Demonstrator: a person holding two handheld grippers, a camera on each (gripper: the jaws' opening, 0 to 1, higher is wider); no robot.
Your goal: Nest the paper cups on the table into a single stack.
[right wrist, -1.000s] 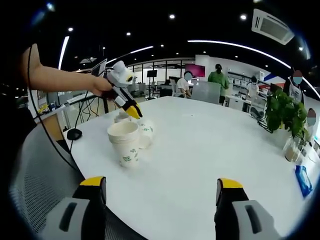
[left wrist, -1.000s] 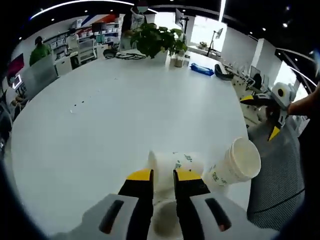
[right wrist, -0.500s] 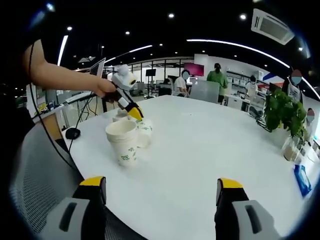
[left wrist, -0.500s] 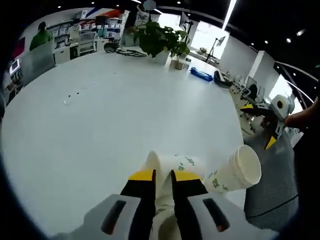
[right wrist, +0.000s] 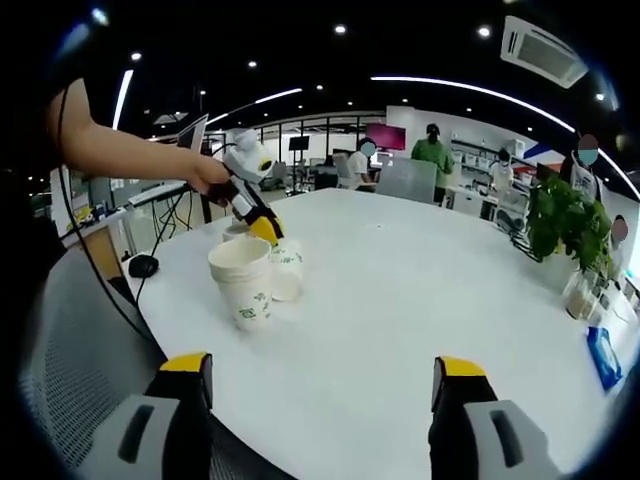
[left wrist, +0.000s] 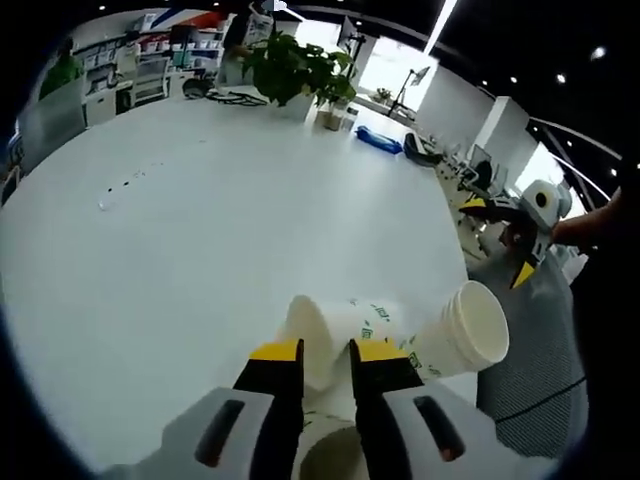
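Observation:
On the white table (left wrist: pixel 200 220), my left gripper (left wrist: pixel 327 352) is shut on the wall of a white paper cup with green print (left wrist: pixel 330 325). A second cup (left wrist: pixel 462 335) stands open-mouthed just to its right. In the right gripper view that cup (right wrist: pixel 243 285) is upright in front. The gripped cup (right wrist: pixel 286 272) is behind it, under the left gripper (right wrist: pixel 262 228), which a hand holds. Another cup mouth (left wrist: pixel 325 460) shows low between my left jaws. My right gripper (right wrist: pixel 322 370) is open wide near the table edge and holds nothing. It also appears at far right (left wrist: pixel 500 240).
A potted plant (left wrist: pixel 290 65) and a blue packet (left wrist: pixel 382 140) sit at the table's far side, the plant (right wrist: pixel 565 225) at right in the right gripper view. A grey mesh chair (right wrist: pixel 70 350) stands beside the cups. Desks and people fill the background.
The left gripper's camera has tilted a little while its jaws stay shut on the same cup. The upright cup and the right gripper have hardly moved.

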